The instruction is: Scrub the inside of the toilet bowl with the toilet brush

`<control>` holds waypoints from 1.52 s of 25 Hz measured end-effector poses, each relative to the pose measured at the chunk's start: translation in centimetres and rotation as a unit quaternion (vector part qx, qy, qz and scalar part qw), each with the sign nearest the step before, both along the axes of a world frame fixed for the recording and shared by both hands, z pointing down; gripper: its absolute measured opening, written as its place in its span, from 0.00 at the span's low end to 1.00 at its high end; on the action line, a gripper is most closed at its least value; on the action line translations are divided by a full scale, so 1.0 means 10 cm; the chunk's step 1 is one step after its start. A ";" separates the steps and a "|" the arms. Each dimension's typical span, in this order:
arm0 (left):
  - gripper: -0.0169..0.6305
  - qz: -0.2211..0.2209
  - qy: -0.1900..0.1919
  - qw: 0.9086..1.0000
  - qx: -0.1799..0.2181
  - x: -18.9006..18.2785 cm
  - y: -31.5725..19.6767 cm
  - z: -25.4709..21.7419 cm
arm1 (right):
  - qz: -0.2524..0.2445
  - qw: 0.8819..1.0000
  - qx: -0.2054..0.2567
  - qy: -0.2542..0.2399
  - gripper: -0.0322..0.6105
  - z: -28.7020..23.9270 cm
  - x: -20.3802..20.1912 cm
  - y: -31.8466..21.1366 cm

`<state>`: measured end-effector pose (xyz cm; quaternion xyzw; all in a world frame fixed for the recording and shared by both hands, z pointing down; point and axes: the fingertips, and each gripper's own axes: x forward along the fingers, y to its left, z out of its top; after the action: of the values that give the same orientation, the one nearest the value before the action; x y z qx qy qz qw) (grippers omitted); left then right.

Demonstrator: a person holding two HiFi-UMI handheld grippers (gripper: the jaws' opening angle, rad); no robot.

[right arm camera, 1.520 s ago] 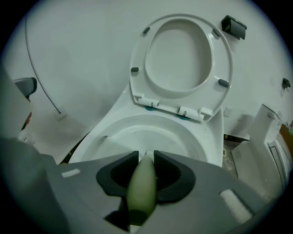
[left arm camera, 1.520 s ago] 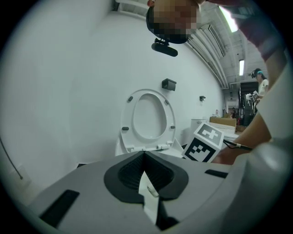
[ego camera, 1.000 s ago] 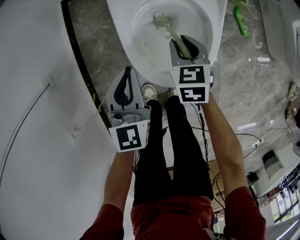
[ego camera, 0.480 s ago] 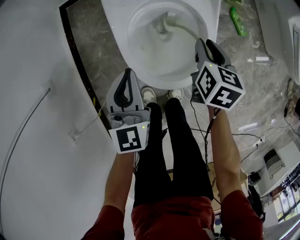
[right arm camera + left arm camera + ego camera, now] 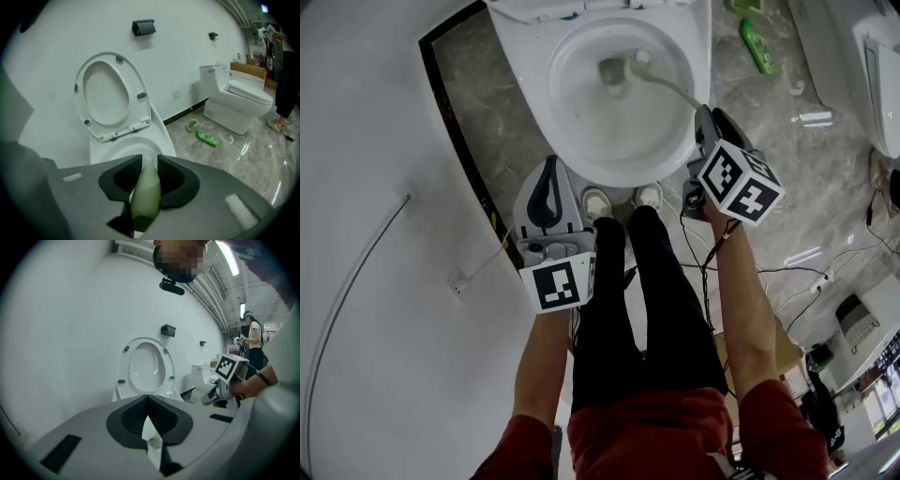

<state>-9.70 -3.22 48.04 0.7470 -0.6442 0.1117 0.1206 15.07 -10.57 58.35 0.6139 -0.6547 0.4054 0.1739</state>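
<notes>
At the right rim of the toilet bowl [image 5: 619,131], the right gripper [image 5: 709,117], clenching the toilet brush [image 5: 667,85], is swinging outward from mid-bowl, sweeping the bristles [image 5: 637,64] down to the drain [image 5: 612,69] as scrubbing continues, while the closed, empty left gripper [image 5: 549,173] is idling.

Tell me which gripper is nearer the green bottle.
Right. The right gripper, shut on the toilet brush, is at the side of the bowl facing the green bottle; the left gripper hangs opposite.
</notes>
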 end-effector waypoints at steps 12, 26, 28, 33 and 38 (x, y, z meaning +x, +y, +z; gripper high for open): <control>0.04 -0.003 0.014 1.000 0.020 0.01 0.04 -1.23 | -0.150 0.978 0.066 0.132 0.23 -1.31 -0.39 0.58; 0.04 -0.023 0.026 0.995 0.089 -0.18 0.10 -3.15 | -0.192 0.927 0.289 0.143 0.23 -4.00 -0.71 0.76; 0.04 -0.018 0.024 0.994 0.103 -0.21 0.08 -3.42 | -0.192 0.914 0.325 0.153 0.23 -4.32 -0.73 0.71; 0.04 -0.005 0.002 0.990 0.144 -0.23 -0.03 -4.02 | -0.166 0.882 0.414 0.152 0.23 -5.17 -0.73 0.55; 0.04 -0.010 -0.006 0.982 0.189 -0.30 -0.06 -4.50 | -0.153 0.848 0.482 0.156 0.23 -5.79 -0.70 0.52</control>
<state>-12.71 -3.82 2.99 0.7492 -0.6618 -0.0087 -0.0253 8.07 -5.41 0.40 0.5675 -0.8178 -0.0942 0.0154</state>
